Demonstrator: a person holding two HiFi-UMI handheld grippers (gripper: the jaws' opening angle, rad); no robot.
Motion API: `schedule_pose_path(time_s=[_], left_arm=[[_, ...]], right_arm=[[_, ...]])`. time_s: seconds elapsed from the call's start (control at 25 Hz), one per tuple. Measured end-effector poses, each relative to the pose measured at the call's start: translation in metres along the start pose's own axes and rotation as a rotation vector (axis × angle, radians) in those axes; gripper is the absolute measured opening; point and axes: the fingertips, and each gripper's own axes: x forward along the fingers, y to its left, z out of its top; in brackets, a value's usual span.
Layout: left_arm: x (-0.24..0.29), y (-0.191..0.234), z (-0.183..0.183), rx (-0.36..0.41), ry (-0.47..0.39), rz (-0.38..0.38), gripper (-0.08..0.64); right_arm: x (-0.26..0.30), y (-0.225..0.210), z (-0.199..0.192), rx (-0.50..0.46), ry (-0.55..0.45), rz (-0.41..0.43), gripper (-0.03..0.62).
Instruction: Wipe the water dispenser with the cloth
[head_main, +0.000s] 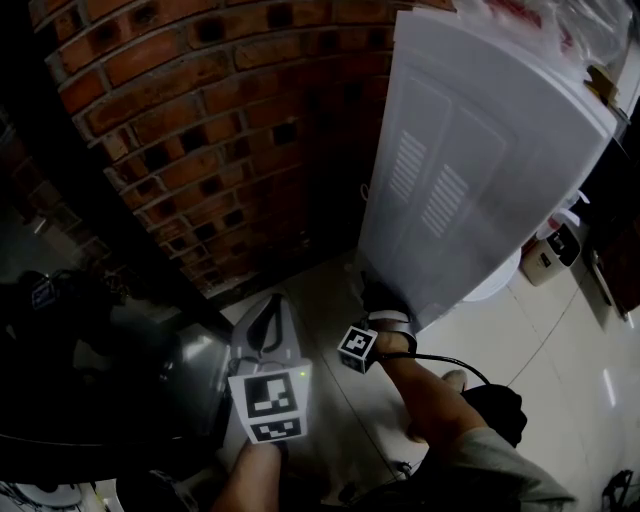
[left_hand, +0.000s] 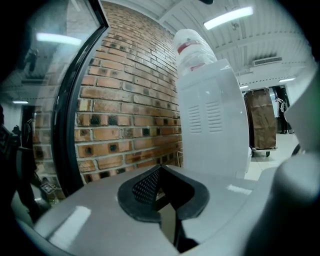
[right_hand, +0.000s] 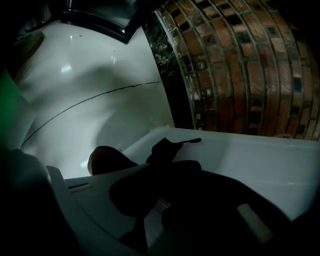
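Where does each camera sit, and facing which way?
Head view: on the person's head, looking down at the water dispenser; left claw, right claw and both forearms show.
Left gripper view: rides the left claw, facing brick wall and dispenser.
Right gripper view: rides the right claw, facing its cloth at the dispenser.
All show dispenser, bricks.

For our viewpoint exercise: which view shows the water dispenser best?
Left gripper view: the water dispenser stands nearly whole, bottle on top. Head view shows its vented panel; right gripper view, one white edge.
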Motion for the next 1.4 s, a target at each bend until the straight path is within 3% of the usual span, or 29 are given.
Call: schedule_pose_path(time_s=[0.2, 0.4, 0.6, 0.84, 0.96, 1.08, 1.28, 1.4], left_arm=[[0.001, 0.002, 0.000, -0.008, -0.004, 0.002, 0.000], [0.004, -0.002, 0.003, -0.009, -0.012, -0.001, 0.000], [0.008, -0.018, 0.003, 0.013, -0.005, -0.023, 0.000], [0.008, -0.039, 0.016, 0.024, -0.032, -0.052, 0.000], [0.007, -0.044, 0.020, 0.021, -0.038, -0.057, 0.000], [0.006, -0.046, 0.024, 0.019, -0.044, -0.056, 0.000], [0.002, -0.050, 0.027, 0.026, -0.050, -0.063, 0.000], [0.002, -0.051, 0.026, 0.032, -0.049, -0.069, 0.000]], right_arm=[[-0.033, -0.022, 0.000, 0.183, -0.089, 0.020, 0.064], [-0.115, -0.103, -0.012, 0.401, -0.276, -0.091, 0.064], [-0.245, -0.205, -0.047, 0.504, -0.514, -0.314, 0.064], [-0.410, -0.314, -0.122, 0.588, -0.701, -0.682, 0.064], [-0.467, -0.356, -0.165, 0.616, -0.700, -0.863, 0.064], [-0.486, -0.384, -0.202, 0.654, -0.637, -0.961, 0.064], [-0.469, -0.381, -0.219, 0.642, -0.553, -0.986, 0.064], [-0.437, -0.359, -0.202, 0.596, -0.525, -0.918, 0.064]])
